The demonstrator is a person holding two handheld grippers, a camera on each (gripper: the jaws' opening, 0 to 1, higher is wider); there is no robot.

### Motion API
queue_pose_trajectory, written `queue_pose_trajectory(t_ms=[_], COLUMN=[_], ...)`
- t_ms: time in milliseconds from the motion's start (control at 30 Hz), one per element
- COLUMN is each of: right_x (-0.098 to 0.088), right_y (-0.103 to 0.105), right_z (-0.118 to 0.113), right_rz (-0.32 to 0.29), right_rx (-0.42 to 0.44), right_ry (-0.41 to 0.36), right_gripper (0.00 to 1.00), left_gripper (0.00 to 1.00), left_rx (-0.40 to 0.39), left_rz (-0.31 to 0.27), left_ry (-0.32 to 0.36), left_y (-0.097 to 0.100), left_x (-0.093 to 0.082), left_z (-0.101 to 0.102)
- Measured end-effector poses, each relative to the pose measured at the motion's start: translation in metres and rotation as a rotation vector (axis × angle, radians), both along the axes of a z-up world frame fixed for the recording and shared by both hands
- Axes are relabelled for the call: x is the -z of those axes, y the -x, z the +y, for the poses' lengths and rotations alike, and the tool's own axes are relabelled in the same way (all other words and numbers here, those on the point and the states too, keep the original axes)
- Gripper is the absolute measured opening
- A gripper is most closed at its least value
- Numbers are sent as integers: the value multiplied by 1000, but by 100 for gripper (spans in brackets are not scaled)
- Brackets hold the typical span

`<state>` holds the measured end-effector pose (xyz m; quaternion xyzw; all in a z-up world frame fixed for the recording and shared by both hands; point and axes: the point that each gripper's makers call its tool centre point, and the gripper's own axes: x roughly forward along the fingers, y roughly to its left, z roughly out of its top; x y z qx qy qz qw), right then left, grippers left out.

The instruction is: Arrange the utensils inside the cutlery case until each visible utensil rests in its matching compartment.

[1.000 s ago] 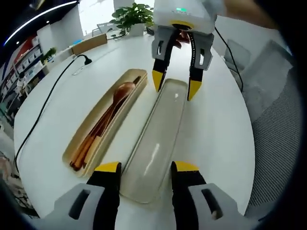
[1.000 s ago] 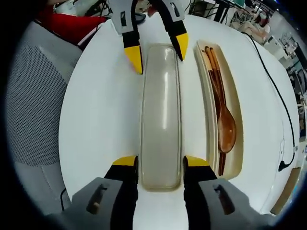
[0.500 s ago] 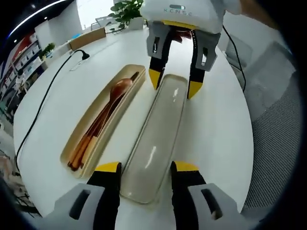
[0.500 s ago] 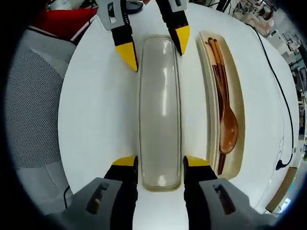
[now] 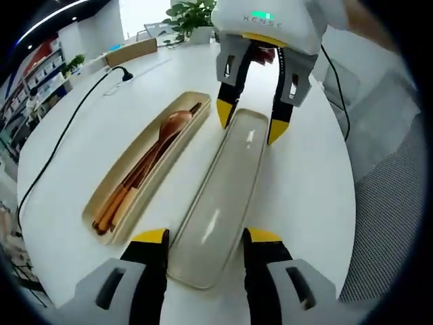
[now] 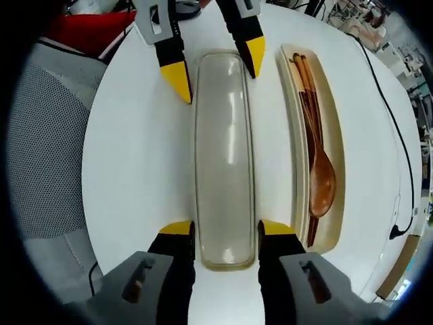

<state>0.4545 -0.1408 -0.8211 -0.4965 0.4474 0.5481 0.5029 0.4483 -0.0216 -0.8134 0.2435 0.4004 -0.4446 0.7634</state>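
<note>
My left gripper (image 5: 206, 237) and right gripper (image 6: 218, 228) stand open astride opposite ends of the lid (image 6: 223, 149), which lies on the white table (image 6: 142, 149) beside the case (image 5: 111, 203) holding spoon (image 6: 321, 183) and chopsticks (image 6: 302, 81)

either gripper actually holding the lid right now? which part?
Both grippers straddle the translucent lid, left gripper at one end, right gripper at the other. Jaws stand open beside its edges; firm contact cannot be told.

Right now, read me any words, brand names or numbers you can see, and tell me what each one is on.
Faint grey lettering on the white housing of the right gripper, seen in the left gripper view: too blurred to read.
No text on the lid, the cutlery case or the table.
</note>
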Motion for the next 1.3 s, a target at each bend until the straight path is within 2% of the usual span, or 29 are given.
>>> queue_pose_trajectory(t_ms=[167,267,333,433,533,633,667,900,967,1033,1100,1200,1300], right_x=[0,-1,-1,-1,-1,-1,-1,-1,0,0,0,1,1], right_y=[0,-1,-1,-1,-1,-2,-2,-3,-3,-3,-3,-3,-2], right_z=[0,-2,-2,-2,-2,-1,0,1,0,0,1,1,1], right_rz=[-3,8,13,13,16,24,26,20,21,21,19,17,18], right_rx=[1,-1,2,9,6,10,13,9,10,10,13,11,10], right_ry=[16,-11,-29,-50,-73,-84,-82,-44,-46,-48,-42,-30,-24], right_gripper=[34,34,34,33,33,33,33,34,34,34,34,34,34], left_gripper=[50,53,60,67,68,68,69,65,63,55,41,23,19], left_rx=[-8,-5,27,33,39,-10,-3,4,8,11,-21,-16,0], left_rz=[-13,-25,-24,-22,-22,8,-6,-3,-2,-3,1,3,0], left_ry=[16,19,21,15,3,0,2,3,2,-1,-13,-32,-41], left_y=[4,9,15,20,21,21,20,22,21,21,15,16,20], left_x=[0,-1,0,0,0,2,1,2,2,2,1,2,2], left_z=[-2,0,2,8,17,27,29,36,36,38,46,52,53])
